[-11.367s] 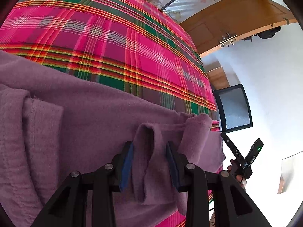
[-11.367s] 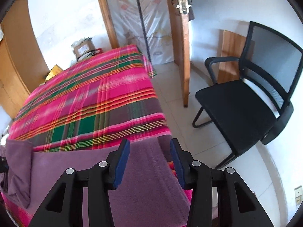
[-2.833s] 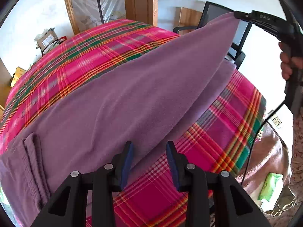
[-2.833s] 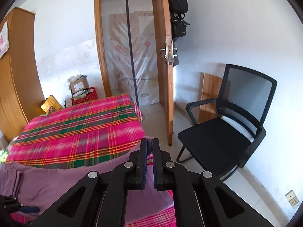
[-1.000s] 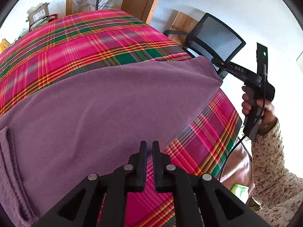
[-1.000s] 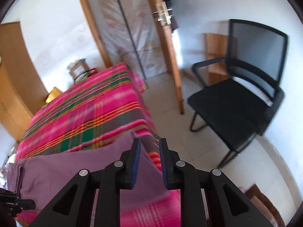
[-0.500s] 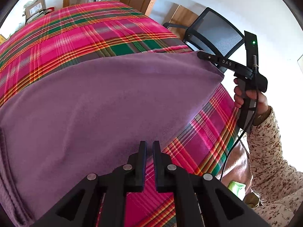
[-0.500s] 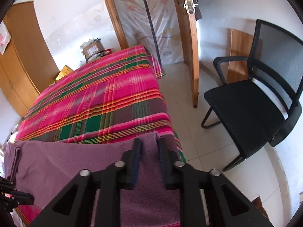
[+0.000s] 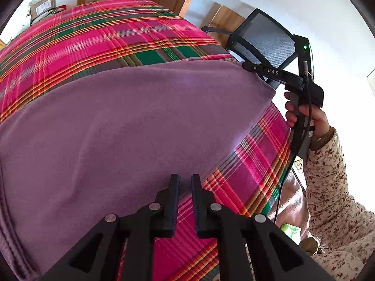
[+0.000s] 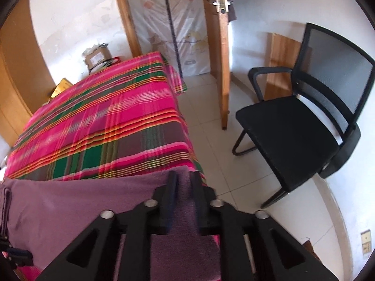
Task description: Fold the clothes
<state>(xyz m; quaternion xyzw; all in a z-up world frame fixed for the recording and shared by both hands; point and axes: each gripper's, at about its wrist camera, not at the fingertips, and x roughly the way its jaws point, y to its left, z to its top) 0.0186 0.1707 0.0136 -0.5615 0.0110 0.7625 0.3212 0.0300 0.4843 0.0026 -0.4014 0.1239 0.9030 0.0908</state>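
Left wrist view: the purple garment point(image 9: 131, 126) lies spread flat on the plaid bedspread point(image 9: 98, 37), its long axis running from the bed's near left edge across to the corner beside the black chair point(image 9: 264, 39). Its near hem passes right at the tips of the left gripper point(image 9: 185, 182), with the cloth stretching away ahead and to the left of them. The jaws have just been opening; they stand a narrow slit apart, and through the slit mostly bedspread shows, with only the hem at the very tips, so I judge nothing is pinched. The right gripper point(image 9: 246, 66) reaches the garment's far corner on the chair side, carried by the person's hand point(image 9: 304, 114); from here I cannot tell whether its jaws are spread.

Right wrist view: the garment point(image 10: 77, 201) lies on the end of the bedspread point(image 10: 105, 126) nearest the camera, reaching off to the left, away from the chair point(image 10: 302, 126). Its chair-side corner sits between the fingers of the right gripper point(image 10: 183, 182). These jaws have also just been opening and stand a little apart, with cloth filling the gap; the pads look eased off rather than pressing, though that is hard to confirm. Each hand is nearest its own end of the near hem, so the next fold would likely start from these two corners.
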